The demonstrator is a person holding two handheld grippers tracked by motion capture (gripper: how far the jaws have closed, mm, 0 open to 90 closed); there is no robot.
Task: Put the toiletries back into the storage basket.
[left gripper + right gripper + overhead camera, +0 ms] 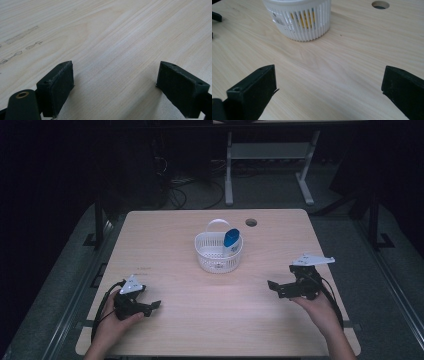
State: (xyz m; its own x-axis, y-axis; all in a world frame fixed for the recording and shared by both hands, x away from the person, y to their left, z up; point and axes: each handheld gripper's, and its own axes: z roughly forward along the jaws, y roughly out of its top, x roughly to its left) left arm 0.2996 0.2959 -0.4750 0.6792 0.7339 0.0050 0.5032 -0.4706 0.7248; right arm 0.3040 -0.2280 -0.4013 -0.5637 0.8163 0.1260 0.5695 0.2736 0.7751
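Both of your grippers are low over the table [165, 330] and both are empty. The left gripper [152, 305] has its jaws spread wide, with only bare wood between them in the left gripper view. The right gripper [274, 285] is also wide, and its own view looks straight toward the white slotted basket [300, 18].

The basket [218, 252] stands near the middle of the table, closer to the far edge, well apart from both grippers. Inside it a tube with a blue cap [231, 238] leans against the right wall, its cap rising above the rim. The basket handle [218, 223] stands up at the far side.

I think the main risk is the basket itself. It looks light, and nothing holds it down. If you reach for the tube with one gripper alone, a jaw can hit the rim and push the basket, or tip it over. The round hole [251, 222] in the table is just behind the basket, so a push that way could catch its bottom edge there.

The tube is also leaning, not upright. If you close on the rounded cap from the side, it may slip out or turn between the pads. Coming from above, please mind the handle: it stands close to the cap and a wide jaw could hook it.

The left gripper is far away, so steadying the basket needs a long reach.
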